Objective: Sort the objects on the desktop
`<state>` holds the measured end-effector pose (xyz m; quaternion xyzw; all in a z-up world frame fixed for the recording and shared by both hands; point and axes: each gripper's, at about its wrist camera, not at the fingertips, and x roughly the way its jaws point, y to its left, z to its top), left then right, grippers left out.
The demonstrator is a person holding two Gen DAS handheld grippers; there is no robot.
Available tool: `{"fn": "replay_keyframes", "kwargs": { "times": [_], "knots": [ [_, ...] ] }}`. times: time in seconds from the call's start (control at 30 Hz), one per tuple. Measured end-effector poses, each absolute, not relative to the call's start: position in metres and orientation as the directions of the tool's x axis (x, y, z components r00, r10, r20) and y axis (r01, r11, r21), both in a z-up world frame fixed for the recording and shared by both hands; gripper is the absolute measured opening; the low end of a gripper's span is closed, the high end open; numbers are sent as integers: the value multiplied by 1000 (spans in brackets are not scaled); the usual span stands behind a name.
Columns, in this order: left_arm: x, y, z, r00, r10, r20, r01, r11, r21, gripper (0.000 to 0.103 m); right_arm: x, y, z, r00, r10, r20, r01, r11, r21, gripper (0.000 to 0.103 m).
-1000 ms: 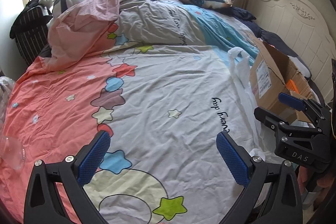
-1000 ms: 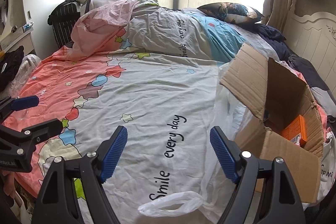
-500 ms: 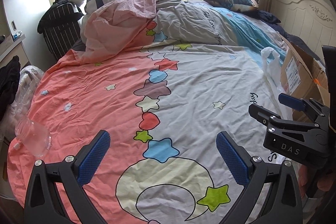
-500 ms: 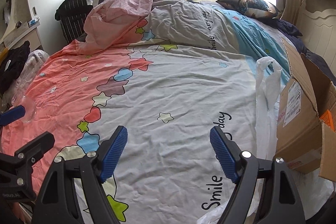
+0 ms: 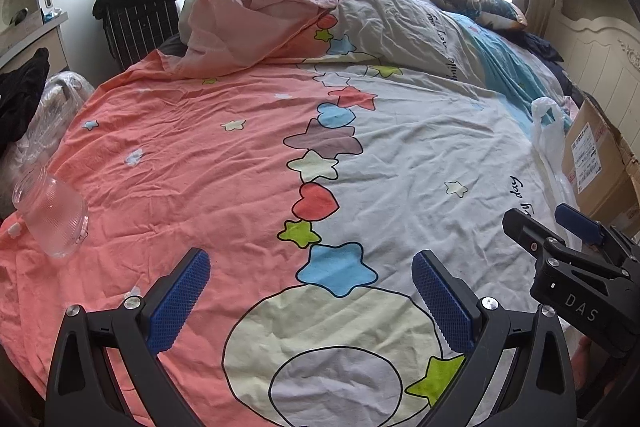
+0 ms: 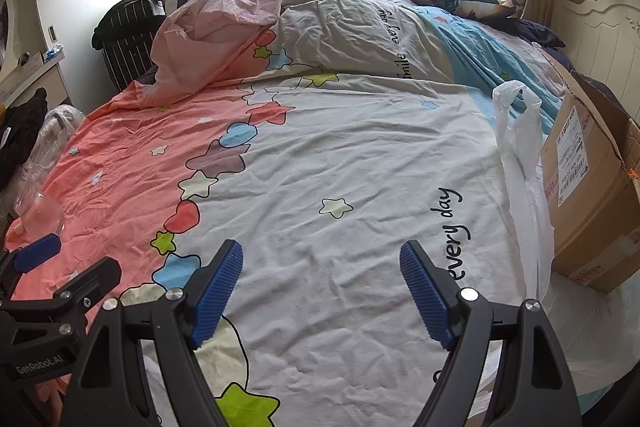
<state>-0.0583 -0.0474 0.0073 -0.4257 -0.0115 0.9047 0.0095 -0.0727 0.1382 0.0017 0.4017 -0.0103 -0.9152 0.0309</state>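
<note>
Left tool (image 5: pixel 310 287) and right tool (image 6: pixel 322 283) are being held apart, empty; the glass jar (image 5: pixel 50 213) is being shown clearly only by the left view.

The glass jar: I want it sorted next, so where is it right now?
The glass jar lies on its side at the far left edge of the bed, on the pink part of the sheet, left of the left gripper.

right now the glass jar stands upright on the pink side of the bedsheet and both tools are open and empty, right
Not quite: the glass jar lies on its side, as the left wrist view shows. It is on the pink side of the bedsheet, and both the left tool and right tool are open and empty.
</note>
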Motion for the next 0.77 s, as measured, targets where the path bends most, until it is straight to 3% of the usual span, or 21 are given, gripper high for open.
{"fn": "replay_keyframes", "kwargs": {
  "times": [0.77],
  "knots": [
    [-58, -64, -2, -632, -41, -774, 76, -997, -9, 103, -68, 118, -18, -672, -30, -740, 69, -997, -22, 78]
  ]
}}
